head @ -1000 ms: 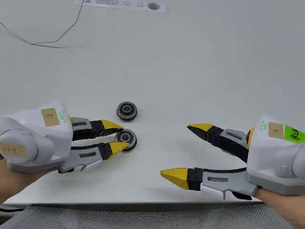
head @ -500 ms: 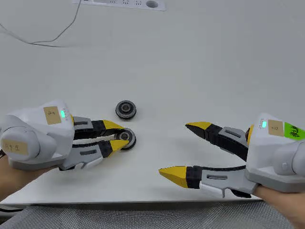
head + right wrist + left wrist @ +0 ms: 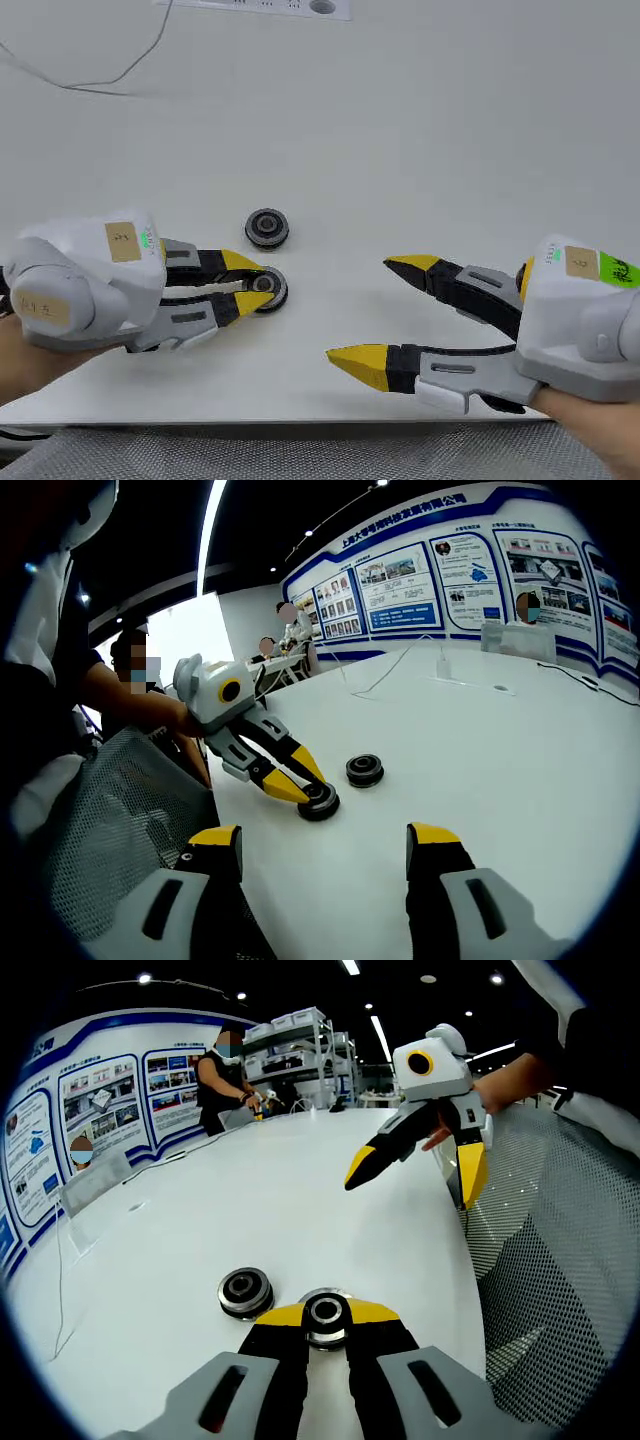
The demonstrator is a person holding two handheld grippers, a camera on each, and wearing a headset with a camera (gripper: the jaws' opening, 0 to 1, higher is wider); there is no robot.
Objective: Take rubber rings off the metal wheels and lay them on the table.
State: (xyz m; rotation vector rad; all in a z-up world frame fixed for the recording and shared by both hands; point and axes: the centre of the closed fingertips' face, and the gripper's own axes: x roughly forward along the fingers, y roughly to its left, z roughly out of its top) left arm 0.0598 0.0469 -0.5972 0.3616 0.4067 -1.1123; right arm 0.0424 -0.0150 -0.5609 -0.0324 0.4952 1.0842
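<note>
Two small metal wheels are seen lying flat on the white worktop [image 3: 420,150]; the near wheel [image 3: 270,289] is taken as reference. The far wheel [image 3: 267,227] lies just beyond it, close but apart. A black rubber ring [image 3: 250,230] is seated round the far wheel's rim, and one is judged to be on the near wheel too, so no ring has been laid down yet. The left gripper [image 3: 249,283] is closed on the near wheel, a yellow tip pressed to each side of its rim, with the wheel resting on the worktop. The right gripper [image 3: 367,311] is held well to the right of the near wheel, jaws spread wide and nothing between them. A cable [image 3: 110,72] is noted far beyond the near wheel. Handling, as judged: the wheel is expected to be stiff, dense and smooth, so it may slide or spin if pinched lightly, and a firm hold across the rim is called for. The ring is expected to be light, soft and stretchy, probably seated tight. It is best caught at its outer edge on the side of the near wheel away from the left gripper and peeled over the rim, not pulled straight.
</note>
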